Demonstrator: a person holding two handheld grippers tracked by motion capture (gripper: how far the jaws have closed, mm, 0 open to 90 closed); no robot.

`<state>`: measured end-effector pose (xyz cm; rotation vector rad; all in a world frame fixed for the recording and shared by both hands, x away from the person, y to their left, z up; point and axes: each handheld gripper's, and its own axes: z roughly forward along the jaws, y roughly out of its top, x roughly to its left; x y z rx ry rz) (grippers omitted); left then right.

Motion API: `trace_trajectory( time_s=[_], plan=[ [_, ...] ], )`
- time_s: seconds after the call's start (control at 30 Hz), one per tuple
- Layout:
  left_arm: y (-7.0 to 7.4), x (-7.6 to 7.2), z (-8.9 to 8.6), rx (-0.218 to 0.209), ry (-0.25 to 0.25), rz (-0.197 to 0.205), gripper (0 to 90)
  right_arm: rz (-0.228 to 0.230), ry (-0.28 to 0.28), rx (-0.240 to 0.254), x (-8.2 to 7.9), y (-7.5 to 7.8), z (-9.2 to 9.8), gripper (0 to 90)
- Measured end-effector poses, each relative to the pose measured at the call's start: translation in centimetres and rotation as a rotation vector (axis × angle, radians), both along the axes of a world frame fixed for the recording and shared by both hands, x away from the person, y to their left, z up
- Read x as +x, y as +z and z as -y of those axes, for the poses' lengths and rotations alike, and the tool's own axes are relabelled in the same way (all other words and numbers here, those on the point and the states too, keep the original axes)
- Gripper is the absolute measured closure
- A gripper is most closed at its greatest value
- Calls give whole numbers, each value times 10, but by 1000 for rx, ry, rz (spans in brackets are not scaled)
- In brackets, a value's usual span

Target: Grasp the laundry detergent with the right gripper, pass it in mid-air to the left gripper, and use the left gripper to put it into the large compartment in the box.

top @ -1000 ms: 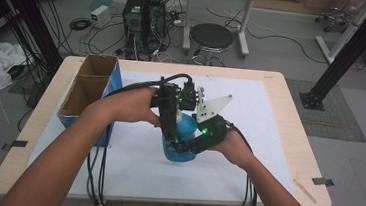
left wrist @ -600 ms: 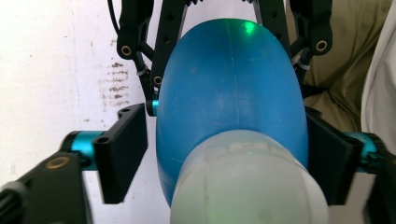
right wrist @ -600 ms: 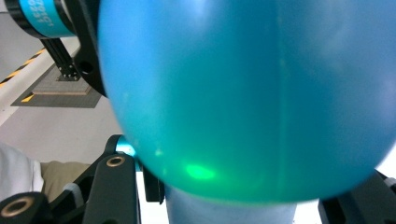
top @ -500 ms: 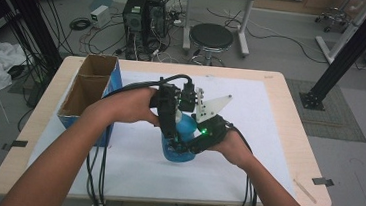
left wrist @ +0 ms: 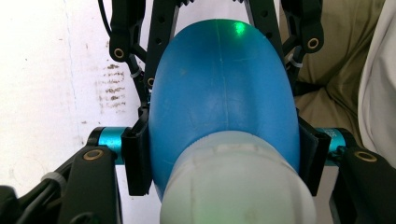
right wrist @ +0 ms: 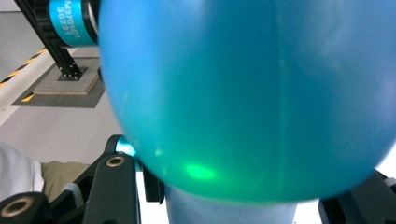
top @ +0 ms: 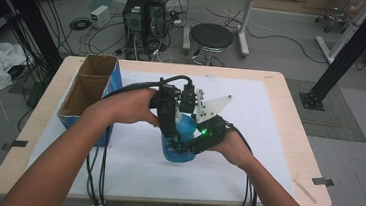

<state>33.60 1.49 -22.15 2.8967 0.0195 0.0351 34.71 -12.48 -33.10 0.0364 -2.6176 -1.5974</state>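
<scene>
left gripper [left wrist: 224, 154] newly clamped on blue bottle [left wrist: 224, 93], white table [top: 279, 126]

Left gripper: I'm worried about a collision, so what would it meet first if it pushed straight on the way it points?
Probably the other gripper. The left gripper is shut on the blue bottle, and just beyond the bottle's far end the right gripper clamps it too. Depth is unclear.

On the blue sleeve [right wrist: 71, 22] of the other gripper, seen past my right fingers, I read white print in 2 lines: "M3704C1", or close to it, above "30231". No other lettering is legible.
</scene>
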Motion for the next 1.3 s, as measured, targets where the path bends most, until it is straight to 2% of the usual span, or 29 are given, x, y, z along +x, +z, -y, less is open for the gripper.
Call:
trace_trajectory(
  time_s=[0.53, 0.57, 0.6, 0.67, 0.77, 0.87, 0.93, 1.03, 1.23, 1.3],
  plan=[
    [3, -5, 3, 5, -6, 12, 379, 6, 13, -10, -2, 2, 0, 425],
    [3, -5, 3, 15, -11, 11, 380, 3, 2, -26, -2, 3, 2, 327],
    [3, -5, 3, 20, -12, 3, 380, 3, 2, -26, -2, 3, 2, 327],
    [3, -4, 2, 19, -7, -10, 380, 0, -16, -44, -1, 3, 6, 235],
    [3, -4, 0, 26, 2, -7, 380, -12, -11, -54, 0, 5, 13, 212],
    [3, -2, -3, 31, 17, 2, 379, 3, -16, -97, -3, 6, 20, 209],
    [3, 0, -6, 32, 25, 8, 379, 11, -22, -130, -3, 5, 24, 101],
    [5, 2, -10, 25, 37, 9, 379, -6, -101, -159, -2, 6, 29, 100],
    [9, 4, -14, 19, 57, 23, 379, -22, -132, -214, 4, 6, 40, 100],
    [9, 5, -16, 19, 64, 25, 379, -27, -100, -243, 6, 5, 44, 100]
  ],
)
